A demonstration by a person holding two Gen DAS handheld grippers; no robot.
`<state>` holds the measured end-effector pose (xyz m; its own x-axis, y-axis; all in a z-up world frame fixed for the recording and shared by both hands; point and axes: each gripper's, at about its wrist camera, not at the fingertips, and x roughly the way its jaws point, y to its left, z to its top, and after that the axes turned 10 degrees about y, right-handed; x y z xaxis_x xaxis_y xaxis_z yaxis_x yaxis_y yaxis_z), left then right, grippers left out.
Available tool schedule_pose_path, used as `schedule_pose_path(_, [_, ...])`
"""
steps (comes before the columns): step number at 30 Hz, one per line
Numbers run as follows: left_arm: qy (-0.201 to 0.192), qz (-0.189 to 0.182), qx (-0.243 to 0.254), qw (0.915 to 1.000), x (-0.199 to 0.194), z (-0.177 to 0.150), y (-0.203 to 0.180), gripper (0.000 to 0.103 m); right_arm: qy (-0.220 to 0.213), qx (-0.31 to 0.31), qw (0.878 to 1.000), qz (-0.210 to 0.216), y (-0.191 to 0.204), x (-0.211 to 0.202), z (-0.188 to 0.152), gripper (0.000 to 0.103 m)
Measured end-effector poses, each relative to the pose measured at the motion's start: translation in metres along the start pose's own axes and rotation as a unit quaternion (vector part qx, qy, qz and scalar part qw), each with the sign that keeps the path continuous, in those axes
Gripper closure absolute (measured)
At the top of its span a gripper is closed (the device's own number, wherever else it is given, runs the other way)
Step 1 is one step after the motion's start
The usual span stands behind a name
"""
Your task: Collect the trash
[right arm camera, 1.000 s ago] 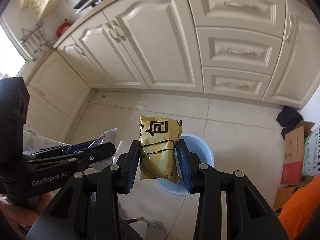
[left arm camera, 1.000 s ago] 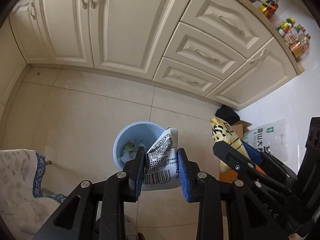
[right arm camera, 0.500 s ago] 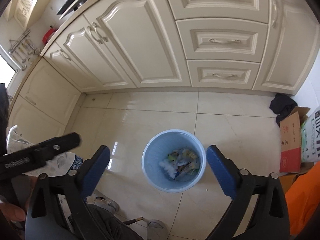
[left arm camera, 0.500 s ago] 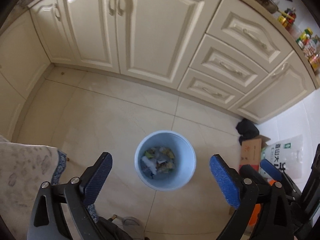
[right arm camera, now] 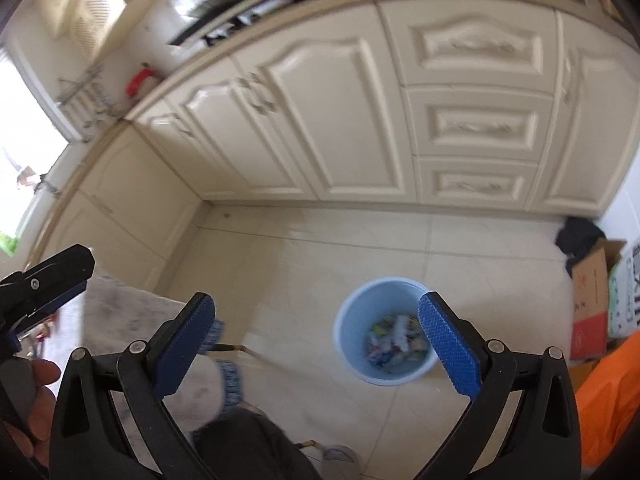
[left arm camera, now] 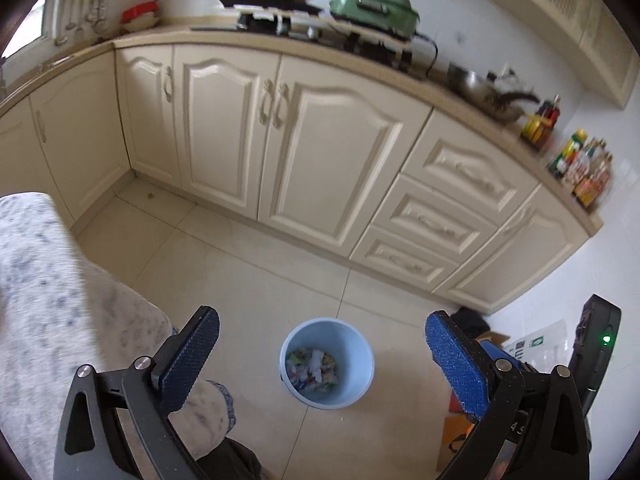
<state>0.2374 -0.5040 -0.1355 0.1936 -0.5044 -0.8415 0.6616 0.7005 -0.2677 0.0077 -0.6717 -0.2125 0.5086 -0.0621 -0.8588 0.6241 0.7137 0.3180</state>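
Note:
A light blue bin [left arm camera: 362, 380] stands on the tiled floor, holding several crumpled wrappers [left arm camera: 312, 368]. High above it hangs my left gripper [left arm camera: 322, 316], its jaws opening with nothing between the blue pads [left arm camera: 192, 356]. My right gripper [right arm camera: 316, 298] is open and empty too. In the right wrist view the bin [right arm camera: 346, 322] sits lower right of centre, partly behind the right pad [right arm camera: 448, 344]. The trash [right arm camera: 394, 340] inside it is blurred.
Cream cabinets [left arm camera: 328, 152] line the back, under a counter with a stove and bottles. A speckled cloth [left arm camera: 60, 300] covers a surface at left. A cardboard box [right arm camera: 588, 300], a black bundle [right arm camera: 580, 236] and an orange sheet [right arm camera: 608, 392] lie at right. A trouser leg [right arm camera: 248, 440] is below.
Both grippers opened and let go: the white printed wrapper and the yellow packet dropped into the bin. Both grippers then rose, so the bin looks smaller and the counter top shows.

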Motion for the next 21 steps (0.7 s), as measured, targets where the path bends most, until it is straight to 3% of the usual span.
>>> schedule_pose_path(5, [-0.075,0.007,-0.01,0.9971,-0.088,-0.039,0.043,0.001,-0.021,-0.056,0.998,0.031,0.07,-0.025,-0.002,0.0])
schedule_pose_path(10, [-0.139,0.039,-0.024,0.9892,-0.161,-0.087,0.083,0.001,-0.04,-0.11,0.991,0.064,0.143,-0.046,-0.01,0.0])
schedule_pose_path(21, [-0.237,0.123,-0.085,0.9599,-0.28,-0.213,0.156,0.001,-0.056,-0.22,0.965,0.13,0.288,-0.072,-0.048,0.0])
